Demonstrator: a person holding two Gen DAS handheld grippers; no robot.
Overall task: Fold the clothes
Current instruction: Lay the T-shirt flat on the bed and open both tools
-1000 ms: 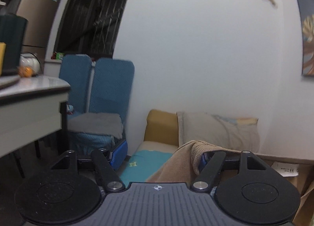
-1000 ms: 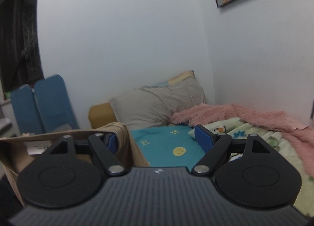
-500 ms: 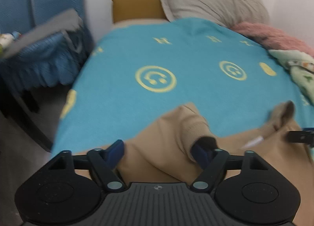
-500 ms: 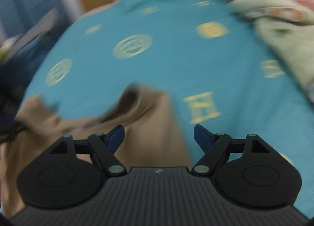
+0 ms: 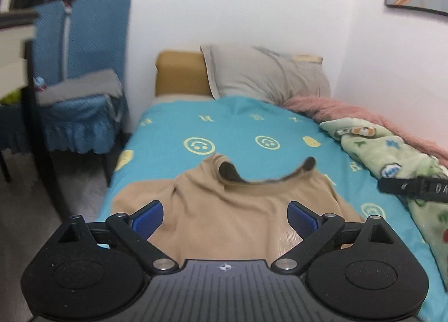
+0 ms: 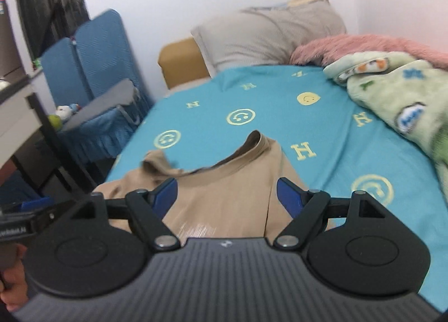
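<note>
Left wrist view: your left gripper (image 5: 224, 217) hangs over the near part of the tan garment (image 5: 224, 210), its fingers (image 5: 147, 217) spread wide and opening, nothing pinched; cloth lies below the gap, pads clear of it. Right wrist view: your right gripper (image 6: 226, 196) has its fingers (image 6: 291, 196) released too, garment (image 6: 224, 196) under the gap, no grip.

The garment sits spread on the near end of the bed (image 5: 238, 131), on the teal smiley sheet, neckline pointing toward the pillow (image 5: 266, 75). Collar is curled up, blurred. Its left edge reaches the bed's left edge, just about at the drop to the floor; right edge stops short of the green blanket (image 5: 392, 154).

Open room: teal sheet is bare between collar and pillow, and a strip to the right of the garment up to the green blanket. Pink fuzzy blanket (image 5: 350, 109) runs along the wall behind the green one. Left of the bed, a narrow floor gap, then blue chairs (image 5: 84, 70) and a worktop (image 5: 16, 39) edge with a dark leg close to the bed corner.

Your right gripper's body pokes into the left view at the right edge, above the green blanket. Your hand (image 6: 11, 282) shows at the lower left of the right view, wrapped on the left gripper's handle.
</note>
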